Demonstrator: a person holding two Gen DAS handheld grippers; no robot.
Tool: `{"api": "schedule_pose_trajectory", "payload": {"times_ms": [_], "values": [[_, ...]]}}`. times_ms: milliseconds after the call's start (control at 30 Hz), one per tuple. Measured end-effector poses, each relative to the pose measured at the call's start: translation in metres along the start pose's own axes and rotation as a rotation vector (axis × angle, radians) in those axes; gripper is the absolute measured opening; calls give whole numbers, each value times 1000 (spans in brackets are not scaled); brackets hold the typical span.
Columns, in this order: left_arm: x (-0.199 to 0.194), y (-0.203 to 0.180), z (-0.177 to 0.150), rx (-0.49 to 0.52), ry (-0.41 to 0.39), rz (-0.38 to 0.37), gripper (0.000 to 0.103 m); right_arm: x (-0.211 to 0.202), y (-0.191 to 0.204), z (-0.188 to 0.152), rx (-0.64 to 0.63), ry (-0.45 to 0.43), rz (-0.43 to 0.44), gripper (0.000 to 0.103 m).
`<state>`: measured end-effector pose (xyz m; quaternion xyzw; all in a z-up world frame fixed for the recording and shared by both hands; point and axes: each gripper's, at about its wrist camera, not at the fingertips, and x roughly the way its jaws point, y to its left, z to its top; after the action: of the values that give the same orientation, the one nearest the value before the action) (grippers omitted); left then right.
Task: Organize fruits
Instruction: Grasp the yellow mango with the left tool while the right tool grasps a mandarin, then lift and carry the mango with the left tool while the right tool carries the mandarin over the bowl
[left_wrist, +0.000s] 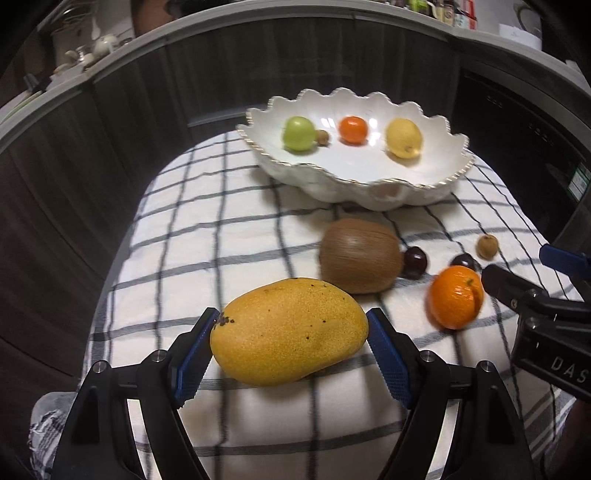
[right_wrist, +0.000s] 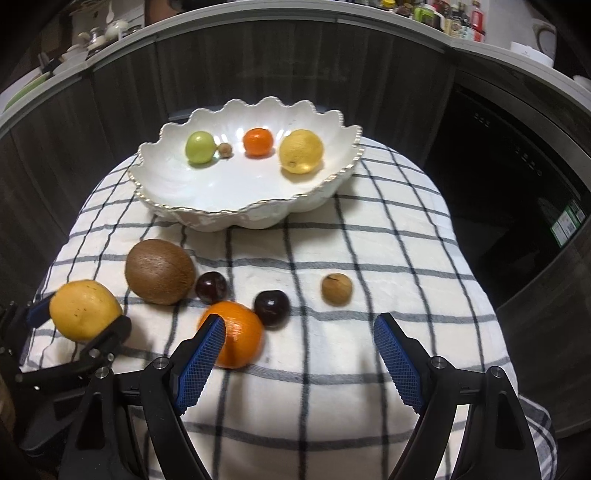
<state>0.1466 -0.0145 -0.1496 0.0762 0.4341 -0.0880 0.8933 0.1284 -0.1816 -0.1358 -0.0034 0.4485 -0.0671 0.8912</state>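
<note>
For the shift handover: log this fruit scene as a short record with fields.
surface: checked cloth
bowl: green fruit, small brown fruit, orange, lemon
left gripper: shut on mango
right gripper: open, empty, large orange by its left finger
loose on cloth: kiwi, two dark cherries, brown fruit, large orange

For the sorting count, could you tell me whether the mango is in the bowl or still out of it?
Out. The mango sits between the left gripper's pads above the checked cloth, well short of the bowl.
</note>
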Motion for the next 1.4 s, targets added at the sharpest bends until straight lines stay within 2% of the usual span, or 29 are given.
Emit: {"api": "schedule_pose_trajectory", "payload": {"times_ms": [200,467,500,567,767,1000,1400], "values": [[0,22,1,-50,-12,31,79,14,22,1,-28,20,26,83],[1,36,2,-88,-17,47,79,29,32,-2,-25,59,42,81],[1,36,2,-89,-17,45,79,30,32,-2,-25,62,43,79],[1,36,2,-90,-17,43,79,33,33,-3,-24,71,46,68],[0,34,3,-84,-21,38,79,40,32,-7,-24,93,66,50],[-2,29,4,-71,-30,38,79,30,30,-6,-21,77,81,49],[-17,13,16,-54,-58,-2,79,-13,20,13,-20,-16,82,49]]}}
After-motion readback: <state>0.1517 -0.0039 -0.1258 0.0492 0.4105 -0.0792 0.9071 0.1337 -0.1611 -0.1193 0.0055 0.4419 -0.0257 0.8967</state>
